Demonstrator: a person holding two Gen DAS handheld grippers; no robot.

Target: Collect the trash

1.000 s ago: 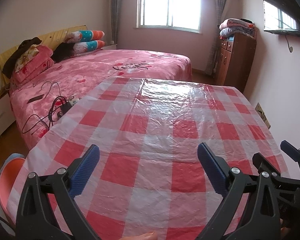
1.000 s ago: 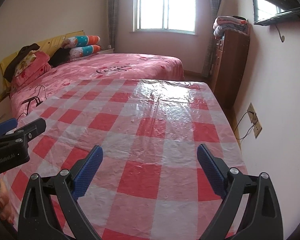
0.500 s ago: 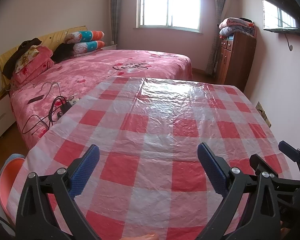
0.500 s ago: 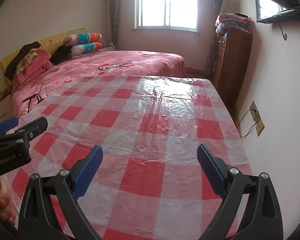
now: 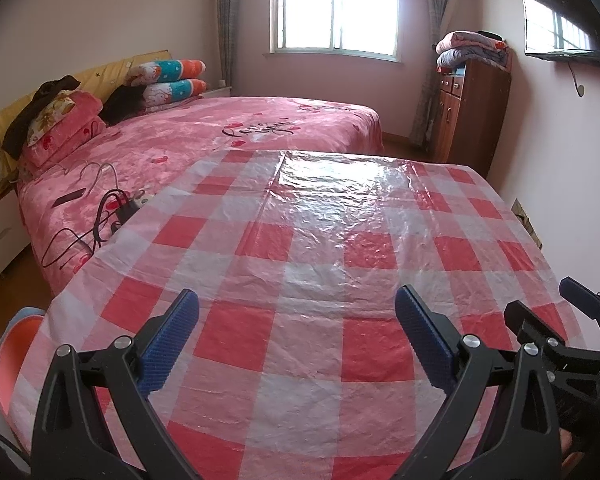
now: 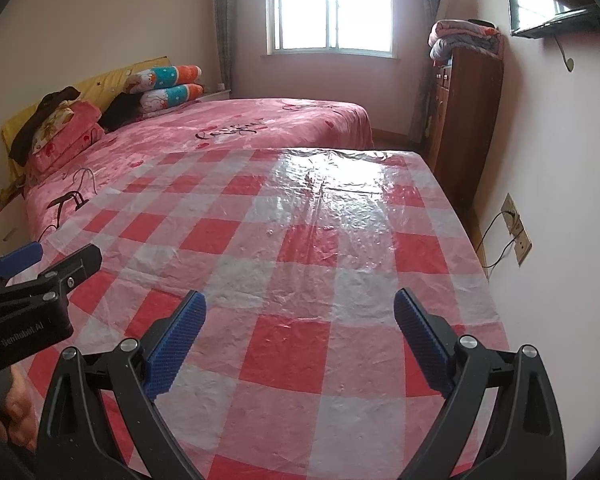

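Observation:
A table under a red-and-white checked plastic cloth (image 5: 320, 240) fills both views, and I see no piece of trash on it, only a tiny speck (image 6: 270, 233) in the right wrist view. My left gripper (image 5: 296, 300) hovers open over the table's near end with nothing between its blue pads (image 5: 172, 344). My right gripper (image 6: 300, 300) is open and empty too, over the near right part of the cloth (image 6: 340, 240). Each gripper shows at the edge of the other's view: the right gripper (image 5: 572, 304) at far right, the left gripper (image 6: 60, 254) at far left.
A bed with a pink cover (image 5: 220, 140) stands left of and behind the table, with cables and a charger (image 5: 116, 208) near its edge. A brown cabinet (image 5: 472, 112) with folded blankets stands by the right wall. A pink round container (image 5: 12, 344) sits low left.
Both views have shifted only slightly. The grippers stay open over the near end of the table.

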